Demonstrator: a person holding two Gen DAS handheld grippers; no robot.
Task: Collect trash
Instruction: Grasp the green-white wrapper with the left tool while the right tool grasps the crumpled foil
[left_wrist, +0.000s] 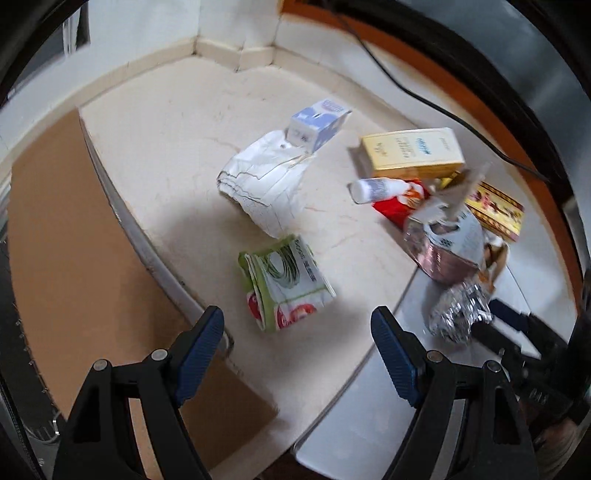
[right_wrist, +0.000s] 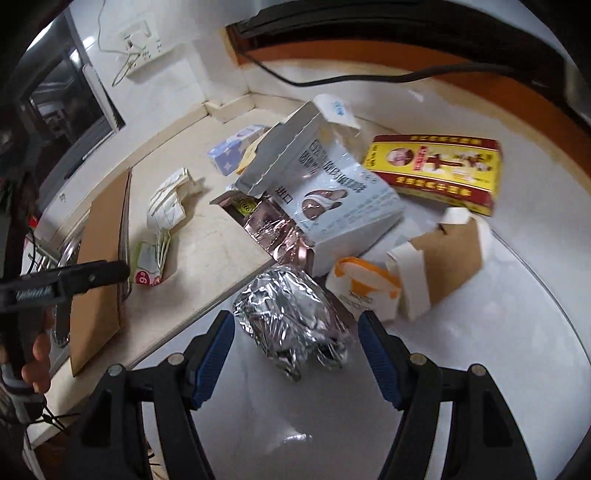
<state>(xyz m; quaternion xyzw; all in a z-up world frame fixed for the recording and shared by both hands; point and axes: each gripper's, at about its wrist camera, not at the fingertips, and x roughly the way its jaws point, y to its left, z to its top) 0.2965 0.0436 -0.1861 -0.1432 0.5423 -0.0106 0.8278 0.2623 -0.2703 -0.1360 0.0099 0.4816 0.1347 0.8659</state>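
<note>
Both tongs spread, empty. Right tongs (right_wrist: 295, 350) bracket the crumpled silver foil wad (right_wrist: 291, 325): light, crushable; I'd pinch its middle.

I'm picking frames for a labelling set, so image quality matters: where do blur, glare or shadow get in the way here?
Left wrist view: motion blur smears the box pile at right, while the green packet stays fairly sharp; a soft shadow covers the counter at centre. Right wrist view: glare on the crumpled foil; print on the white box is blurred; fisheye bends the counter edge.
</note>
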